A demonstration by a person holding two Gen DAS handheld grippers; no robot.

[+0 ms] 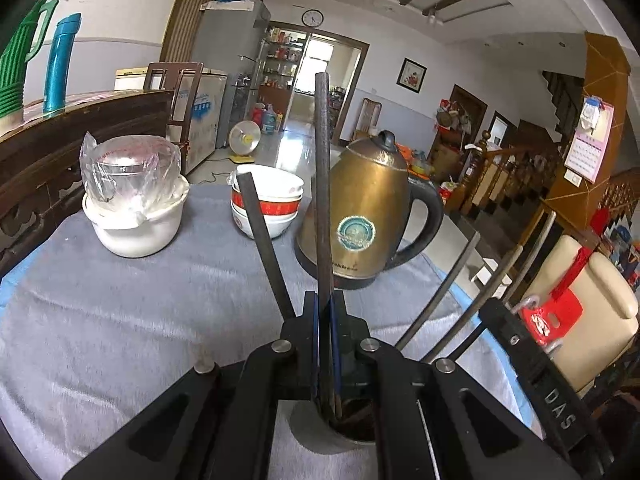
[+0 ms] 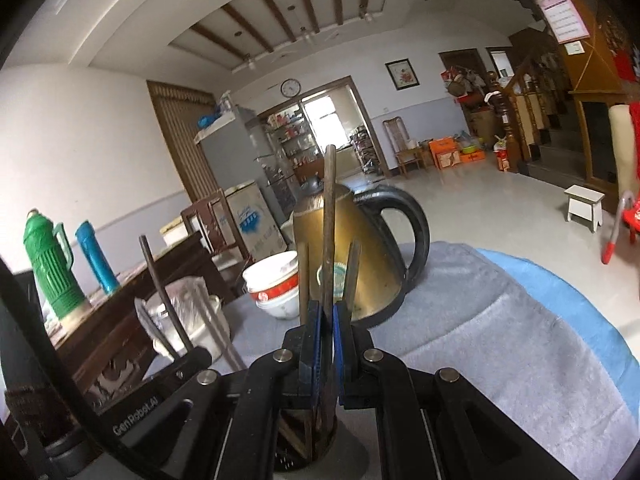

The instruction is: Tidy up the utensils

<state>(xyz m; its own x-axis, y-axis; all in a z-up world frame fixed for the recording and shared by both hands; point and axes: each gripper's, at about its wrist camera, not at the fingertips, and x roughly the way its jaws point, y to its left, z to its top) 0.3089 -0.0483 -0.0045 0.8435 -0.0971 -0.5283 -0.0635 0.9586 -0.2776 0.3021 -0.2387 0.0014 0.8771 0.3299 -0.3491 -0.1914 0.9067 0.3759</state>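
- Chopsticks: left gripper (image 1: 324, 312) pinches a dark chopstick (image 1: 322, 184), right gripper (image 2: 327, 320) a brown chopstick (image 2: 329, 220), above the holder cup (image 1: 352, 432) at 6 o'clock.
- Step: likely dropping them in; next, lower tips, release.

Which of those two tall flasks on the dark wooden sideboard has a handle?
The green flask, the ribbed one on the left. A loop handle juts from its side, while the blue flask beside it is a plain smooth cylinder with none.
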